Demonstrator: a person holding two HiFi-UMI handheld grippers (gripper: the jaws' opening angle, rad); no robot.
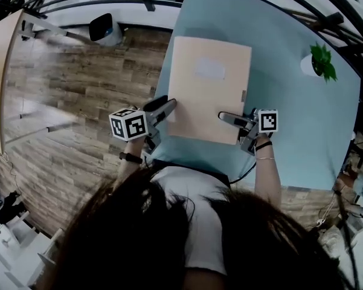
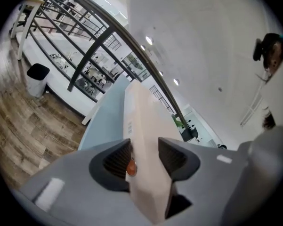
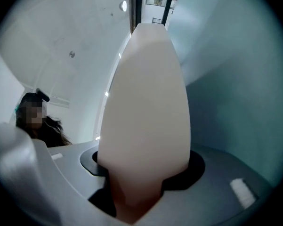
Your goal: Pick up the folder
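The folder (image 1: 208, 89) is at the near side of the blue table (image 1: 302, 119), gripped at both sides. Our left gripper (image 1: 164, 109) pinches its left edge, both pads pressed against it. Our right gripper (image 1: 228, 118) has its jaws wide, clamped on the thick right edge, which fills the gap and hides the pads. We cannot tell whether the folder is clear of the table. Hair (image 1: 139, 234) hides the head view's bottom.

Folder (image 1: 208, 89): pale peach, thick, closed, greyish label patch on cover; cover up, frame centre, over light-blue bench (image 1: 290, 125).
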